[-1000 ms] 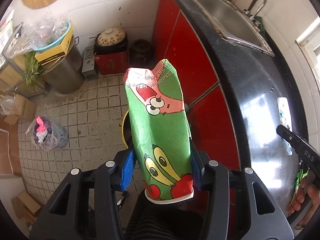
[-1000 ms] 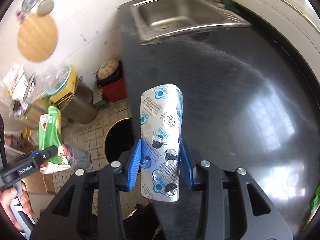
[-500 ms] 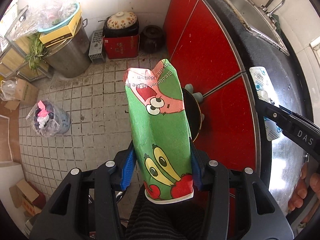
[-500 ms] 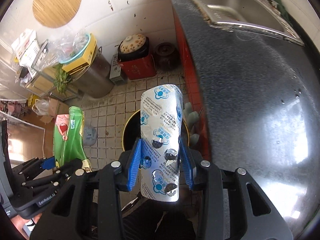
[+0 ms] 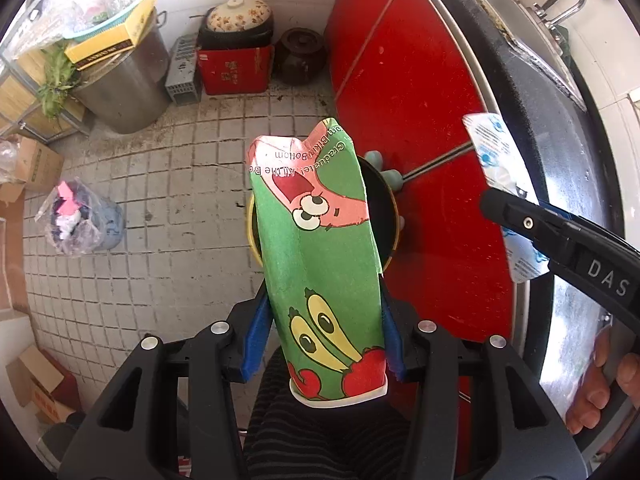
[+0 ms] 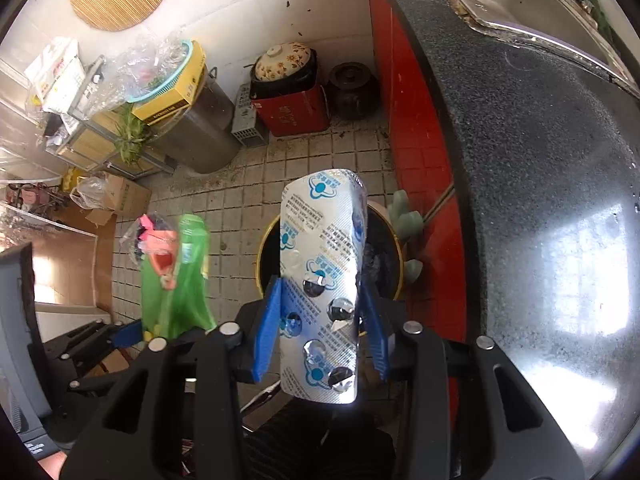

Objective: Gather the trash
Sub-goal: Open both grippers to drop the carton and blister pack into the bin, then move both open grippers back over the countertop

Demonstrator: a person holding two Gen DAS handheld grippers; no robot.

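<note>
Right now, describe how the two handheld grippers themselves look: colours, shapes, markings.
Both are black plastic tools. The left gripper and the right gripper each have two blue finger pads on angular black linkage arms with triangular cut-outs, joined by round silver pivot screws. Seen from the left wrist, the right gripper's side bears white letters "DAS". No cables show.

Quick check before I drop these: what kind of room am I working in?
Most likely a home kitchen: a steel sink set into a dark stone counter above red cabinet doors, with a floral-lidded clay pot and a big steel stockpot on the tiled floor.
</note>
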